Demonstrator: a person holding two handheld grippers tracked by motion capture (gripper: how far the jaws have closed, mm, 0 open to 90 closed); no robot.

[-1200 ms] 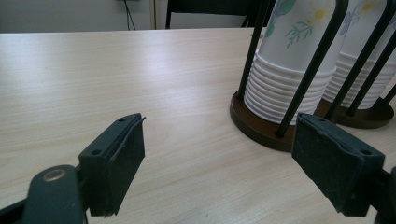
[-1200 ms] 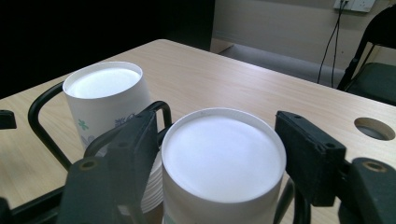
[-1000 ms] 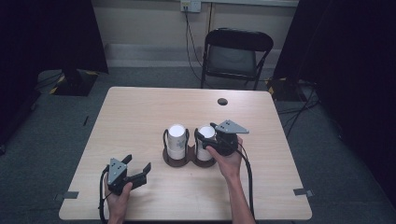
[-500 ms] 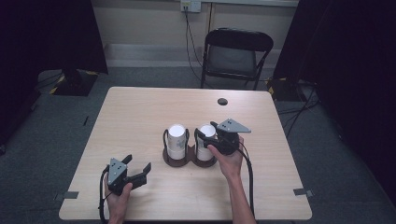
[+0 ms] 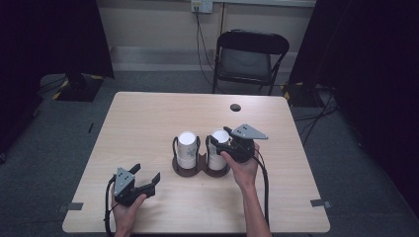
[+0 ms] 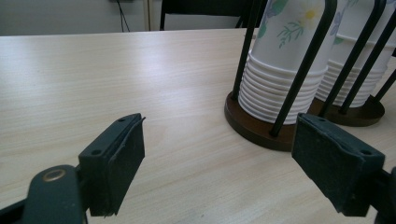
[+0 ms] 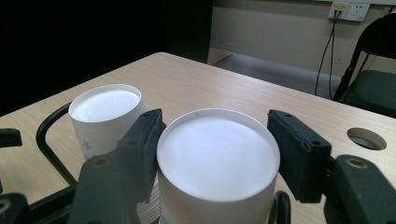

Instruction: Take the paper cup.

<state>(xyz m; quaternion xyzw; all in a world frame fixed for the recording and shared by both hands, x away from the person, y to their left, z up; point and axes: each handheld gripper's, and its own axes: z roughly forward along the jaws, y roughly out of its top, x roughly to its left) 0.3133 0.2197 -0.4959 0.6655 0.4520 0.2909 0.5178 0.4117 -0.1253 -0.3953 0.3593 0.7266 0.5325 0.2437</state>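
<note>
Light wood-grain rectangular table (image 5: 148,128) carried all the work; a black folding chair (image 5: 249,57) stood beyond its far edge, and a small round dark grommet hole (image 5: 235,107) sat near that edge. At mid-table stood a dark brown double-ring cup holder with black wire uprights (image 5: 190,168), holding two stacks of upturned white paper cups with a floral print. The left stack of white paper cups (image 5: 187,148) stood untouched. The right stack of white paper cups (image 5: 217,148) stood just beside it, in the holder's right-hand ring. The right gripper (image 5: 221,141), held in the person's right hand (image 5: 244,170), sat at the top of that right stack. In the right gripper view the topmost cup (image 7: 218,161) lay between the two black pads (image 7: 144,144), which had just been closing and were pressed against its sides, left and right; the jaws were clamped on this cup. The left gripper (image 5: 146,179), in the left hand (image 5: 127,210), rested near the table's front-left, well apart from the holder. Its jaws stood wide apart with nothing between them; in the left gripper view the holder's base (image 6: 254,128) lay ahead, beyond the right pad.
</note>
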